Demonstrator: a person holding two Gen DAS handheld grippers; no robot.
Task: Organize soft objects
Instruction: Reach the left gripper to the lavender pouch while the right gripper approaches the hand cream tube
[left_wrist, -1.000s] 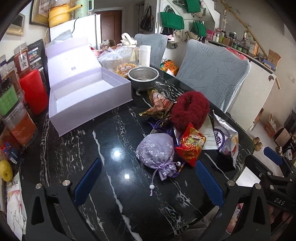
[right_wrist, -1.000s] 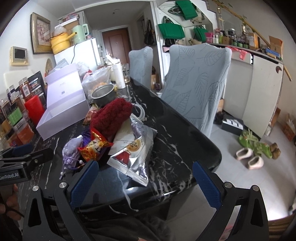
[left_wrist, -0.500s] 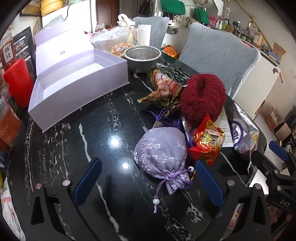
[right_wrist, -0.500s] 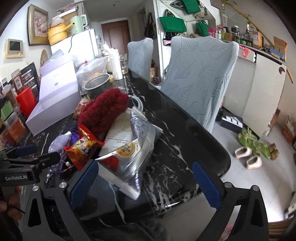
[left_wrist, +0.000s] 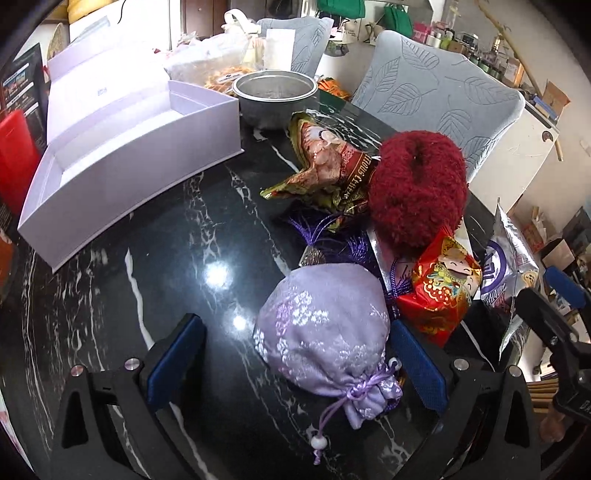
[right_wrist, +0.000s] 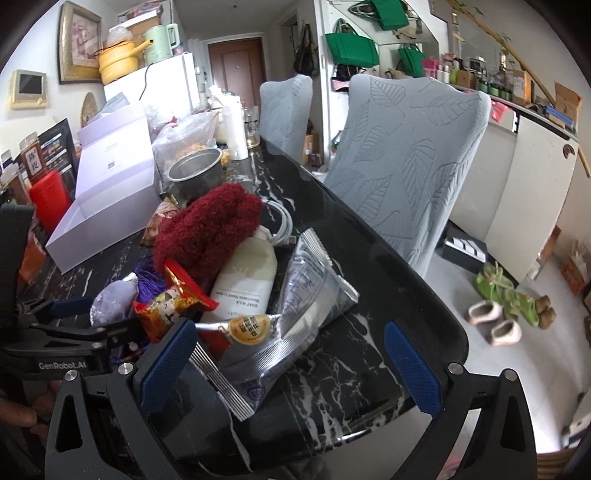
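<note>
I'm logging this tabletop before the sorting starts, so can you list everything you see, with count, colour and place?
Drawstring pouch: one, lilac, nearest the left gripper, between its fingers.
Fuzzy item: one, dark red, behind the pouch.
Small packet: one, red and gold, right of the pouch.
Snack wrapper: one, brown and green, left of the fuzzy item.
Foil bag: one, silver, near the table's edge.
Hand cream tube: one, white, under the foil bag.
Gift box: one, pale lilac, open, far left.
Metal pot: one, grey, behind the box.
Table: one, black marble.
Chairs: two, grey-blue, far side.
Left gripper: one, black with blue pads, open.
Right gripper: one, same, open.
</note>
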